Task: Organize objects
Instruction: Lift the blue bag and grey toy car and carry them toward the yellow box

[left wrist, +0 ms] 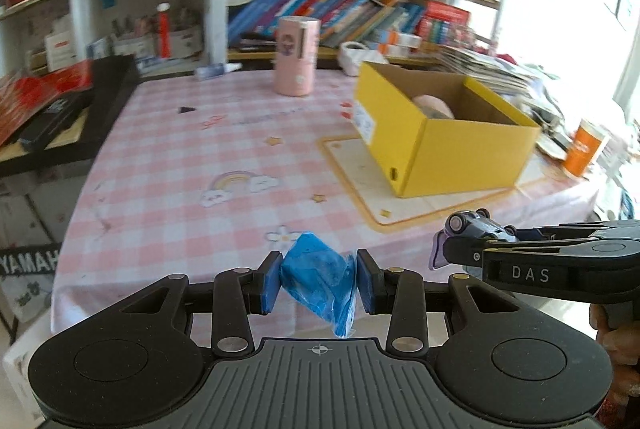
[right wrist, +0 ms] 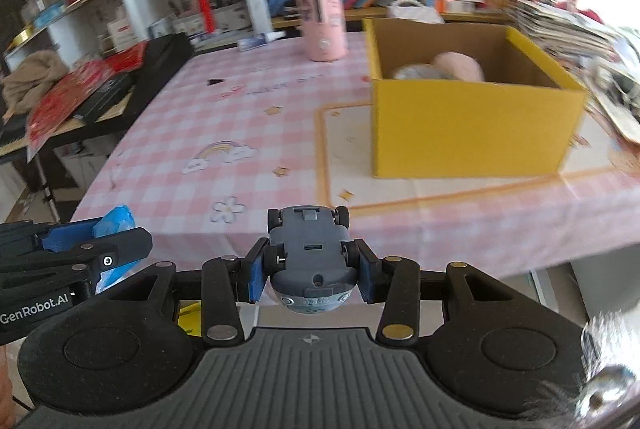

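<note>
My left gripper [left wrist: 317,279] is shut on a crumpled blue plastic packet [left wrist: 320,279], held above the near edge of the table. My right gripper [right wrist: 310,275] is shut on a grey toy car [right wrist: 310,253], turned underside up, wheels showing. The car also shows in the left wrist view [left wrist: 478,225], and the blue packet in the right wrist view [right wrist: 114,221]. An open yellow cardboard box [right wrist: 468,125] stands on the table's right side, ahead of both grippers. Inside it lie a pink rounded thing [right wrist: 460,65] and a grey one [right wrist: 416,72].
The table has a pink checked cloth [left wrist: 192,149]. A pink cylinder container [left wrist: 296,57] stands at the far edge. A black side table [left wrist: 80,117] with red boxes is to the left. An orange cup [left wrist: 584,149] and stacked papers are at the right. Bookshelves stand behind.
</note>
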